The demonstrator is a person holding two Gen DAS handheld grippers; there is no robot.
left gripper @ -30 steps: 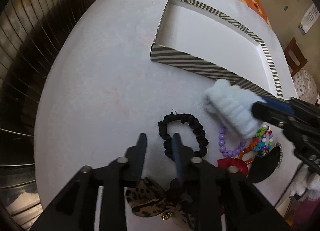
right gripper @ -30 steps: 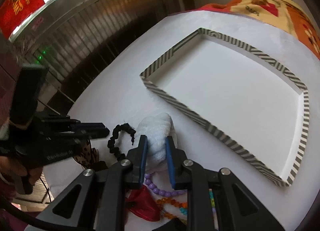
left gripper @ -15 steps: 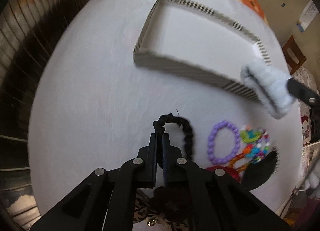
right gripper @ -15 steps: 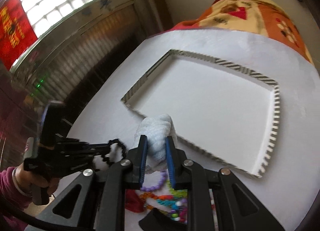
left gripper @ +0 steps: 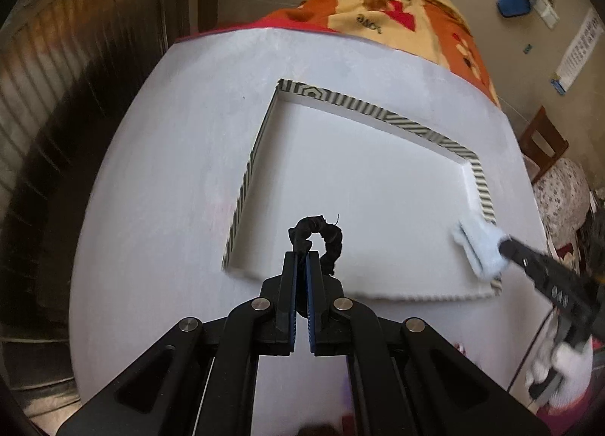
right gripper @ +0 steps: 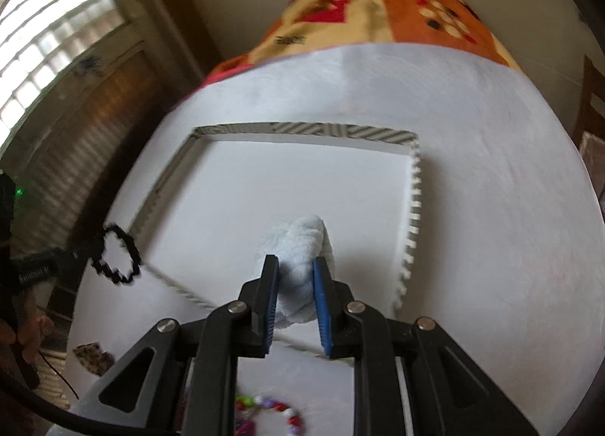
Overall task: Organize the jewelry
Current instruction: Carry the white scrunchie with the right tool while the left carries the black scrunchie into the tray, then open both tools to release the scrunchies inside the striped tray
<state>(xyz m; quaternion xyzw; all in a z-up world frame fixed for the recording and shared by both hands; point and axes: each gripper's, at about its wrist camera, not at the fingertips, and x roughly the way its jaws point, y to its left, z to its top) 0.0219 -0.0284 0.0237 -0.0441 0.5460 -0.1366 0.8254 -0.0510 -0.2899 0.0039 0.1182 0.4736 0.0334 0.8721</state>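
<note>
A: What has the left claw got?

B: Its jaws are pinched together on the black scrunchie, which hangs in a loop above the near left corner of the striped tray.

A: And the right claw?

B: Nearly closed, squeezing the pale blue scrunchie between its pads. In its own view that one sits over the middle of the tray; from the left view it shows by the tray's near right corner.

A: Where is the tray?

B: Flat on the white worktop, toward the far edge, inside bare.

A: Anything left outside?

B: Coloured beads at the worktop's near edge, and a leopard-print piece near its left edge.
</note>
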